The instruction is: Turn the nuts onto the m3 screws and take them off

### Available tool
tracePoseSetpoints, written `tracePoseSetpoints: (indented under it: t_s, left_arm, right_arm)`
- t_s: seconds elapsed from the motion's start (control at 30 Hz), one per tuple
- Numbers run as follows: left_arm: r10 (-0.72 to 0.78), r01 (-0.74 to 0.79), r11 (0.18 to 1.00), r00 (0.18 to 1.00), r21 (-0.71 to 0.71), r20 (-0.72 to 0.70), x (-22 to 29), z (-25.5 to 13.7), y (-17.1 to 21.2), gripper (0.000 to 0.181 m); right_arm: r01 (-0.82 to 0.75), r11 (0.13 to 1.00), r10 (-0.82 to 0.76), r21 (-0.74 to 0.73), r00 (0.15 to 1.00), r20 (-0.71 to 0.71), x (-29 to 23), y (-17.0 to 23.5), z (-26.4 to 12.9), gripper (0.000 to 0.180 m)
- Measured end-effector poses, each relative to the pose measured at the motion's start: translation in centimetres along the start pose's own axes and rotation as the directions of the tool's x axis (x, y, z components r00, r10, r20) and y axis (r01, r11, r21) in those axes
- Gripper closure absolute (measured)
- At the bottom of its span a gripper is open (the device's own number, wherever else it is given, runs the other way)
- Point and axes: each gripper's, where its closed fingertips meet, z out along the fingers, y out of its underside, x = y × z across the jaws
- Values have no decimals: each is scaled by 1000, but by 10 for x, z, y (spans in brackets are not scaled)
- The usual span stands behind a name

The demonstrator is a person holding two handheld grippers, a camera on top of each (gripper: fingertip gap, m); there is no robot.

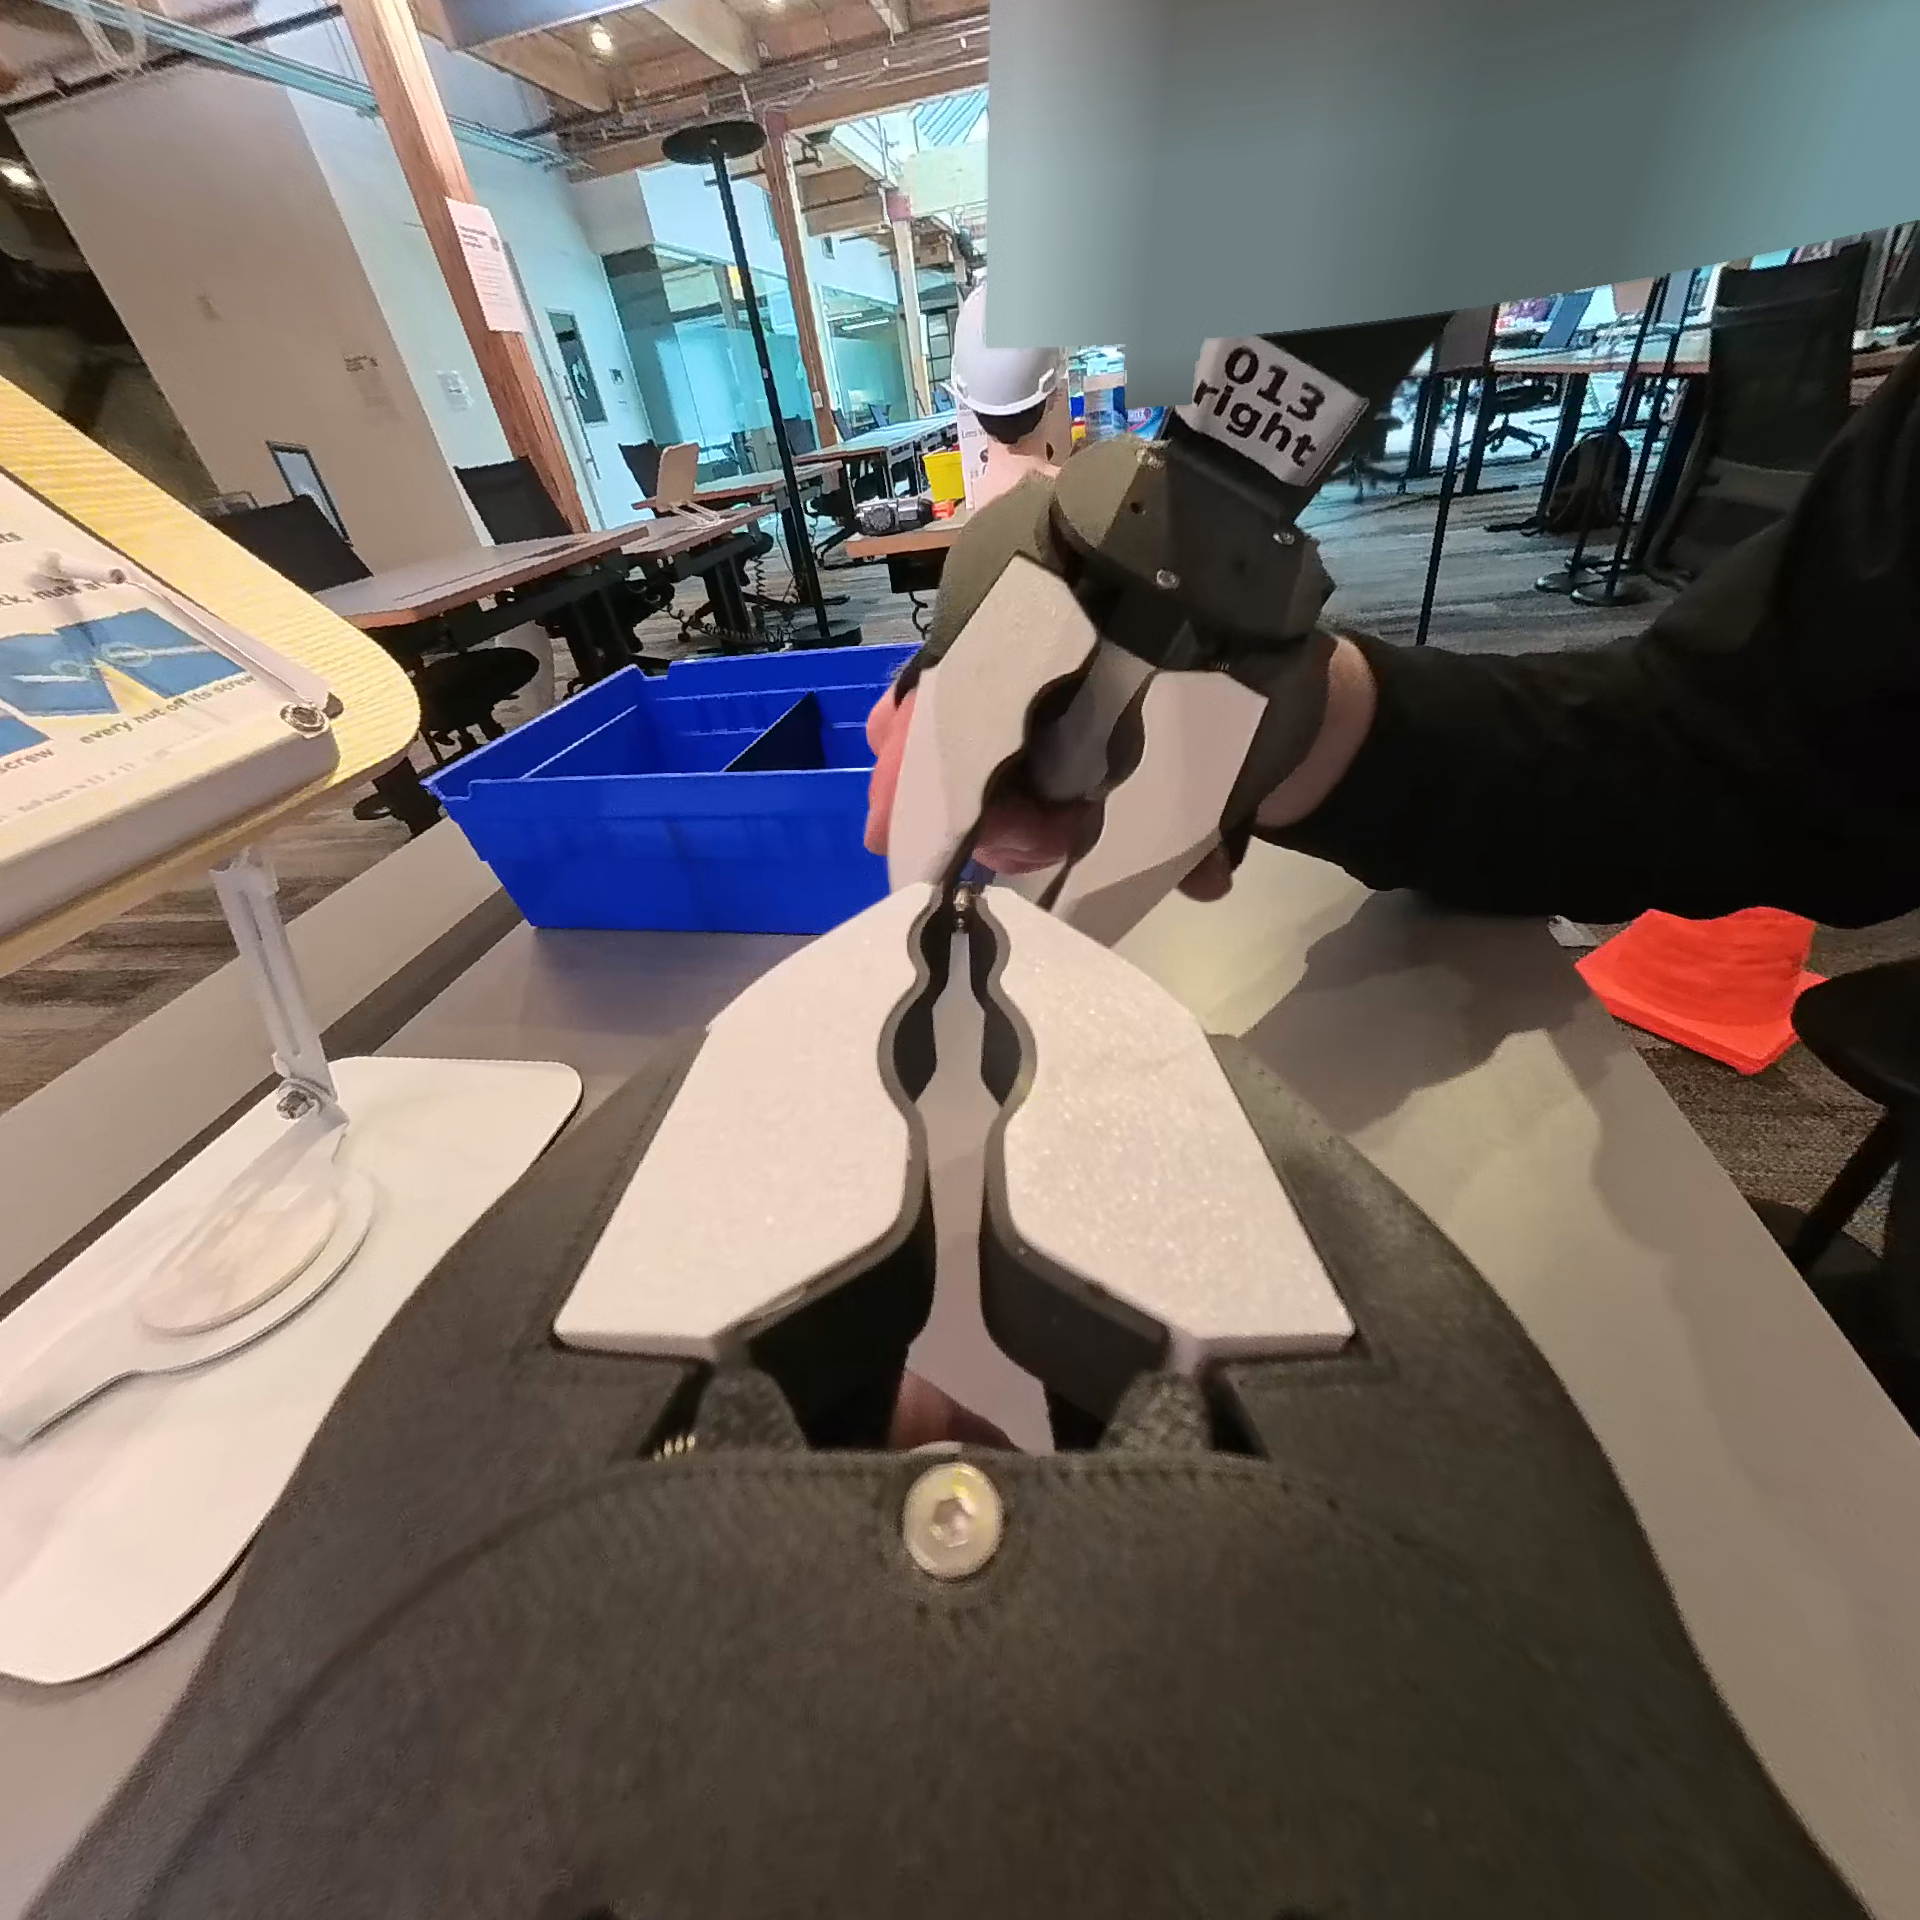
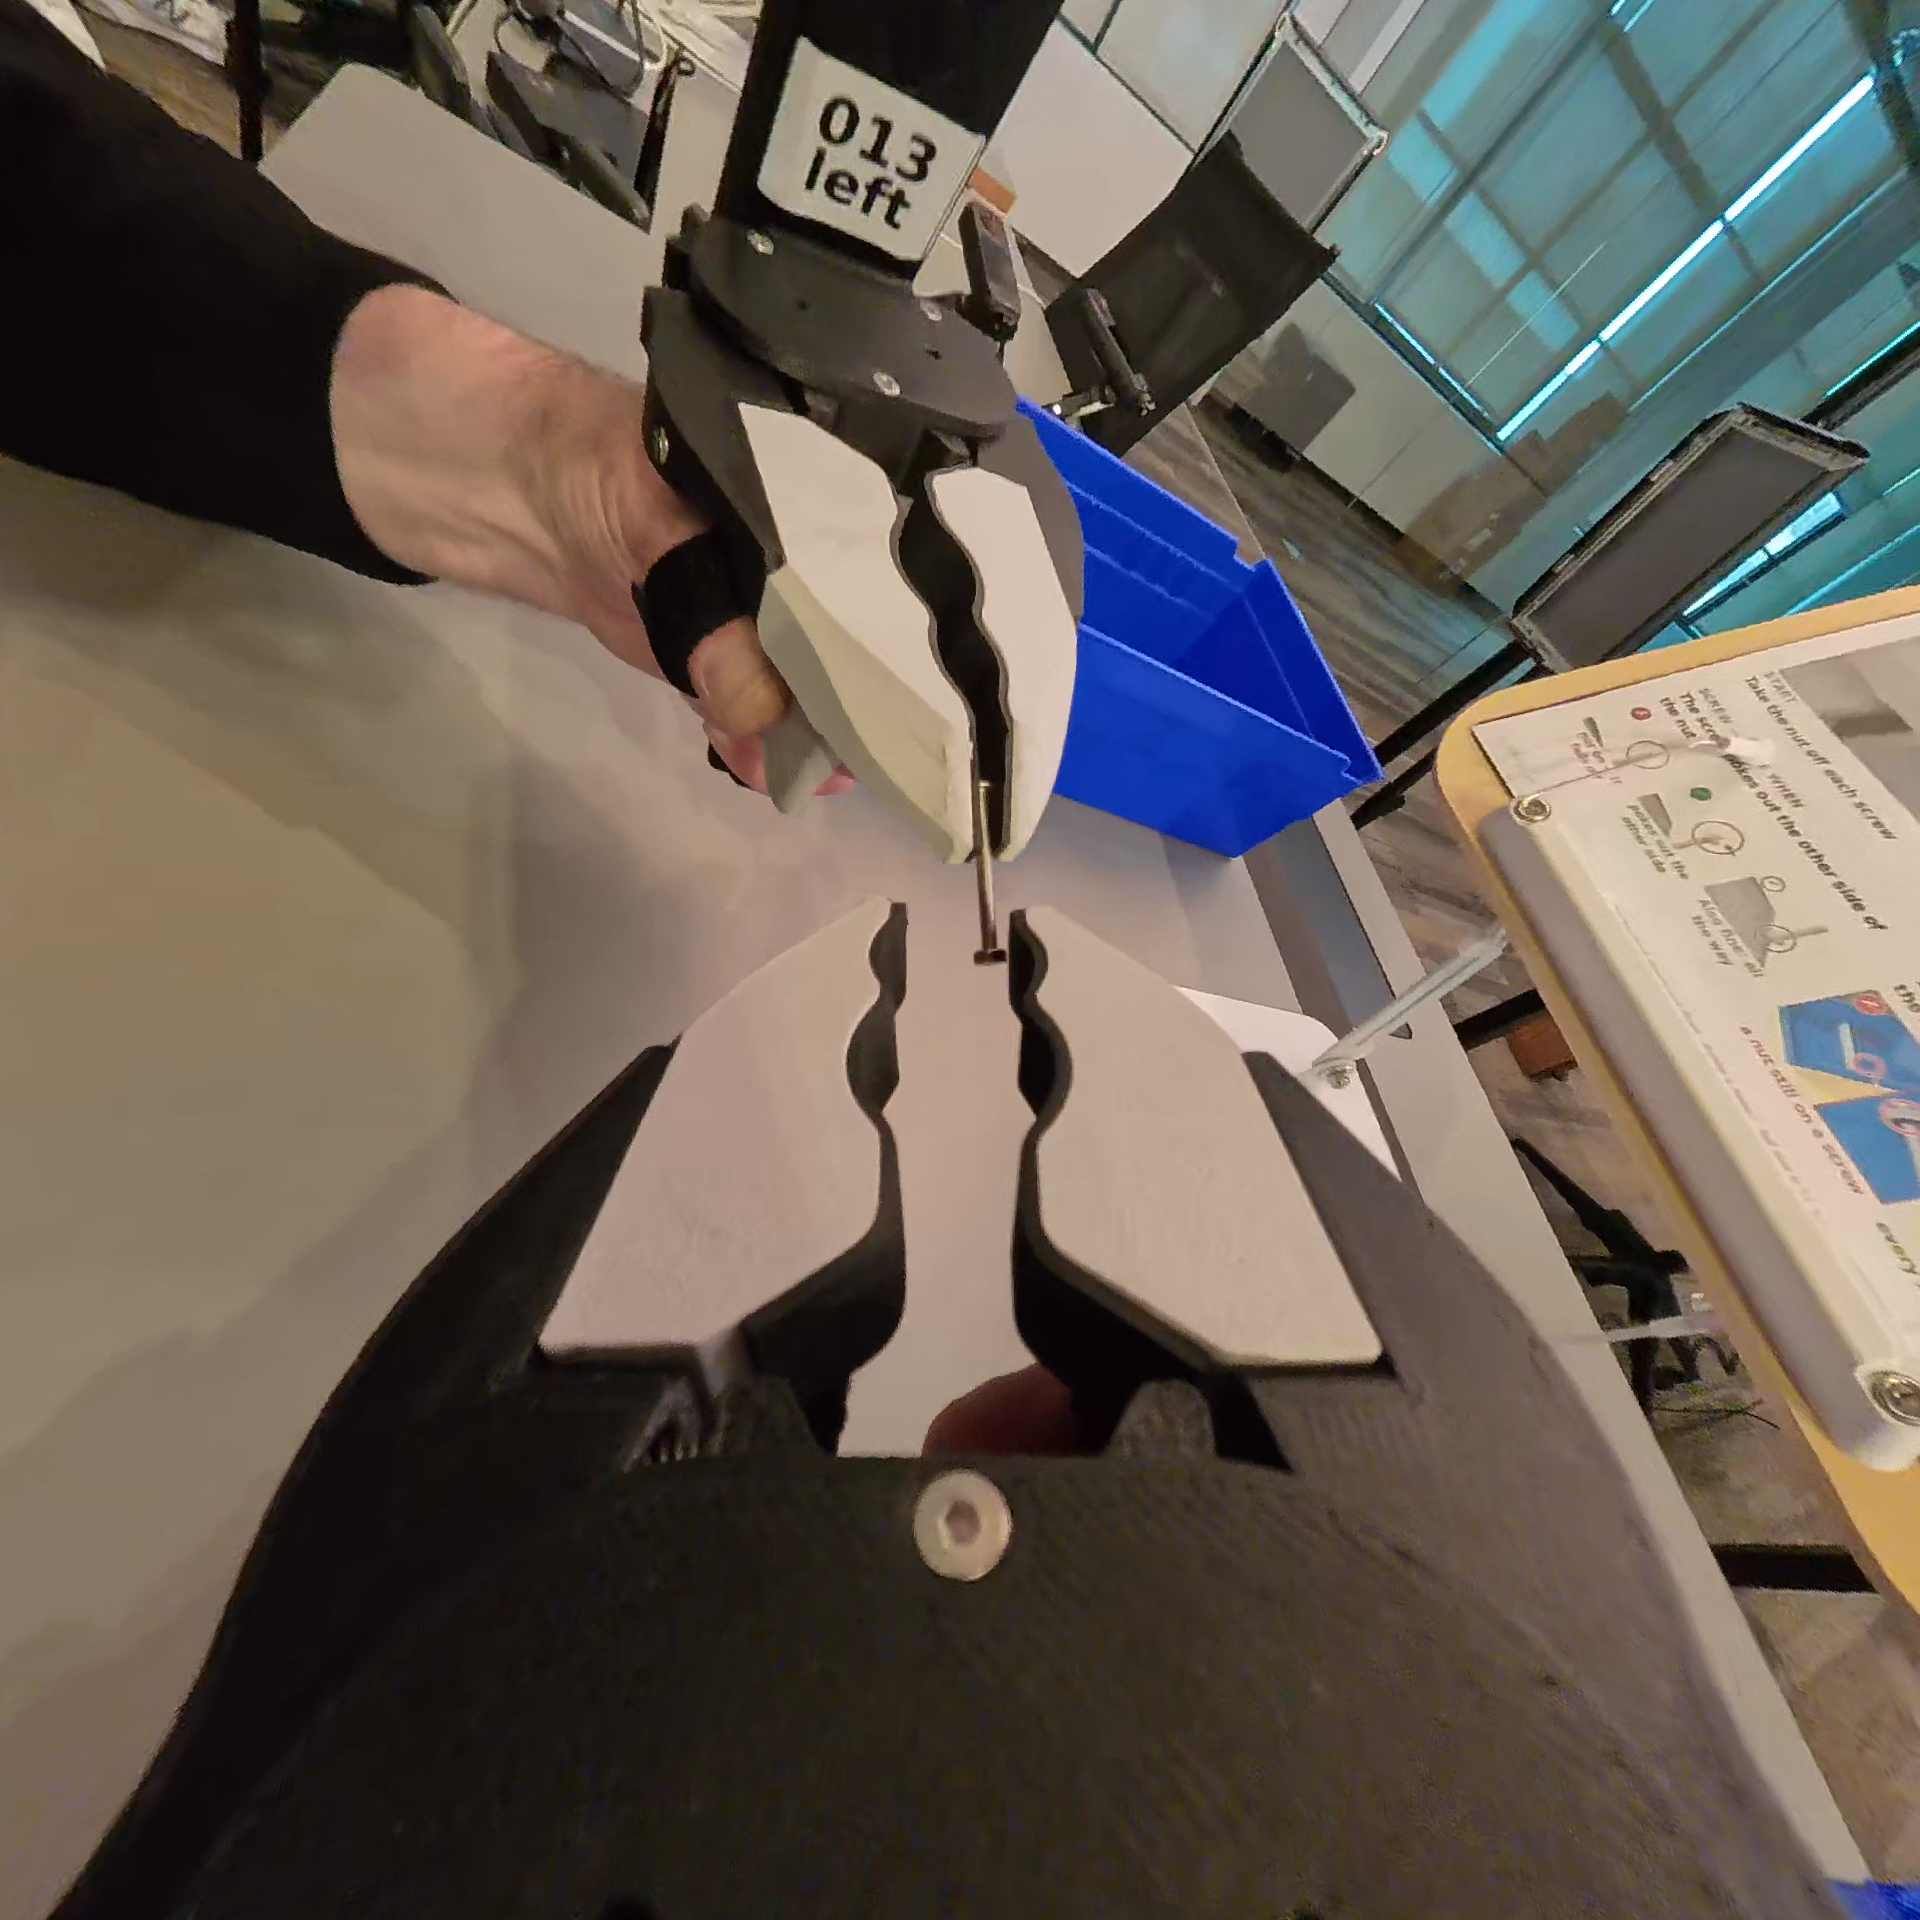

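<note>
Both tongs meet above the grey table point(image 2: 312, 935). Left white-fingered gripper point(image 2: 987, 831) is closed on a thin dark metal screw point(image 2: 984, 904), which points out toward the right gripper point(image 2: 956, 930). Right gripper's fingers stand partly apart around the screw's end, and whether they touch it I cannot tell. Beyond them sits a blue plastic bin point(image 1: 675, 821), and beside it a white stand point(image 1: 281, 1164) with an instruction card.

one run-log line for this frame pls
left gripper: shut on screw | right gripper: open, fingertips either side of screw head, not gripping | blue bin: on table behind | nut: cannot tell
</note>
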Motion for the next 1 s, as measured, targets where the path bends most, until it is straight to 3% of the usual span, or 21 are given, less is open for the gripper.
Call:
tracePoseSetpoints:
  t_s: [0.73,0.83,1.0]
  left_arm:
    - [-27,27,1000,1000,16,-12,0,-1,-1,178]
    - [-77,78,996,997,37,-26,0,-1,-3,178]
    - [-279,290,951,954,104,-109,-1,-1,-10,177]
  right_arm:
    - [46,999,-47,-17,996,-70,7,0,0,174]
    - [105,994,-106,-13,989,-107,8,-2,-2,174]
    - [281,959,-284,-45,935,-210,13,-8,-4,174]
